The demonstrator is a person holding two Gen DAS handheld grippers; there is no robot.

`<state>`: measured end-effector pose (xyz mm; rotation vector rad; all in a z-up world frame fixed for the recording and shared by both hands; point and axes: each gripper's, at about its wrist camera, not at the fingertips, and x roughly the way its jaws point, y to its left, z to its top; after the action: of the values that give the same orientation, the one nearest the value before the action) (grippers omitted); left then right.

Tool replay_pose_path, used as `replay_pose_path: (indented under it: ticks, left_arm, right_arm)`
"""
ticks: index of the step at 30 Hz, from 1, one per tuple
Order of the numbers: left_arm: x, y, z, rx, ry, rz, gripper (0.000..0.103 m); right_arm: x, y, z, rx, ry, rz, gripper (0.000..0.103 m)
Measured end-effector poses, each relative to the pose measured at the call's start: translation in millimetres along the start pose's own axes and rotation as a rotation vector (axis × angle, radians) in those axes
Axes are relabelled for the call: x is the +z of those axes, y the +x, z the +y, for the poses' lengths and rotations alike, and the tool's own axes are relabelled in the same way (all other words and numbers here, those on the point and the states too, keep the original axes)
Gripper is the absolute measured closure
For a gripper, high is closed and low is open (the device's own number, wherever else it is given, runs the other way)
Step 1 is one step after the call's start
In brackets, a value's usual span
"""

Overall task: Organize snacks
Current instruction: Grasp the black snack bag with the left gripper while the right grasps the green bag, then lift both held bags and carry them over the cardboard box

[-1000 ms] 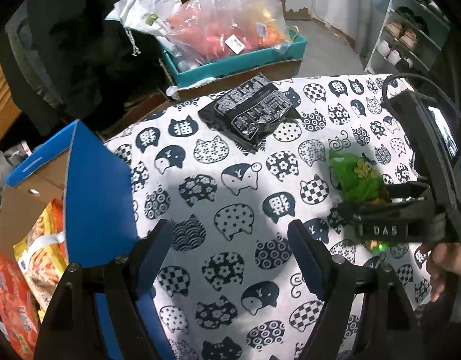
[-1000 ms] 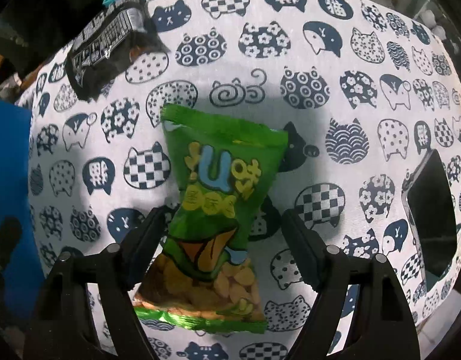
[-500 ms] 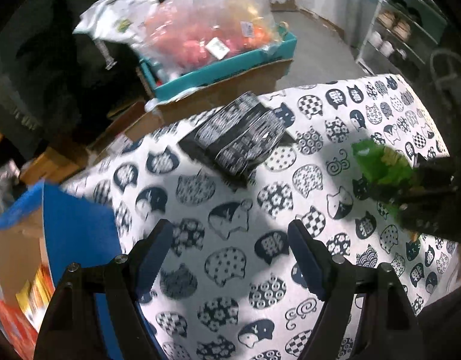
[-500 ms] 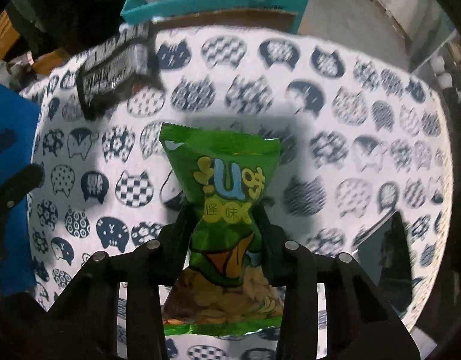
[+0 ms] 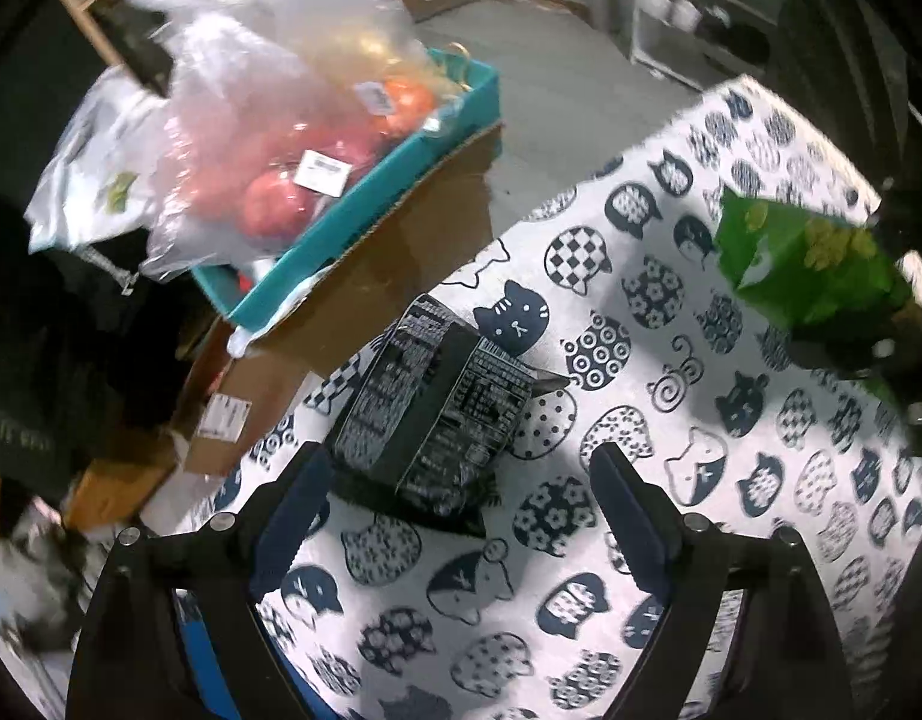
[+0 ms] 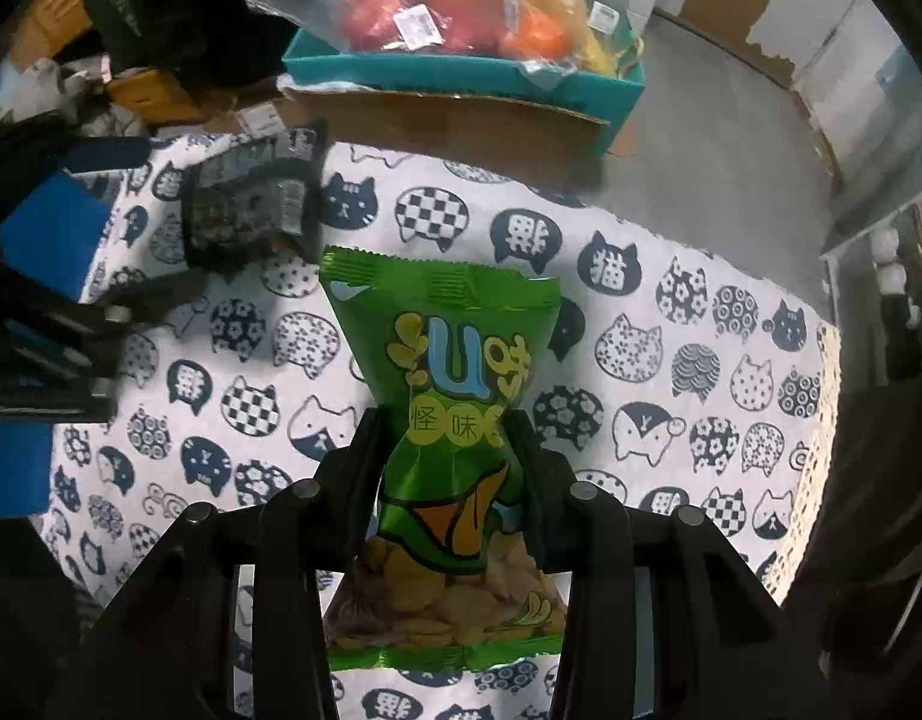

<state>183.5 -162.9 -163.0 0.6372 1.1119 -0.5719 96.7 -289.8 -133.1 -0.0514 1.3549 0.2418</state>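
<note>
- We read this as a lived-in home room, cluttered with storage.
- Table (image 5: 778, 456) covered by a cloth printed with cats: domestic, not lab furniture.
- Teal tray (image 6: 461, 75) on a cardboard box (image 5: 365, 312) beside the table, holding a clear bag of fruit (image 5: 269, 120).
- Bare grey floor (image 5: 574, 90); wall paint chipped near its base.
- Shelf rack (image 5: 700, 6) with what we take for shoes.
- More boxes and dark clothing piled at the left.
</note>
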Motion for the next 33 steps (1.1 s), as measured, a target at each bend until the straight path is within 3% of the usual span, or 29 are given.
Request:
replay_pose_path:
  ticks: [5, 14, 22, 29, 33]
  left_arm:
    - [2, 19, 6, 0.024, 0.023, 0.024, 0.014]
    - [7, 48, 8, 0.024, 0.034, 0.065, 0.014]
    - [9, 63, 9, 0.001, -0.018, 0.070, 0.014]
    - [1, 57, 7, -0.023, -0.055, 0.021, 0.038]
    - [-5, 52, 7, -0.033, -0.094, 0.030, 0.039]
  right_arm:
    - [5, 0, 5, 0.046, -0.007, -0.016, 0.064]
    - [15, 17, 5, 0.025, -0.019, 0.001, 0.064]
    - [15, 26, 2, 0.023, 0.000, 0.007, 0.064]
    - [16, 25, 0, 0.021, 0.006, 0.007, 0.064]
    - [16, 24, 1, 0.019, 0.005, 0.006, 0.064]
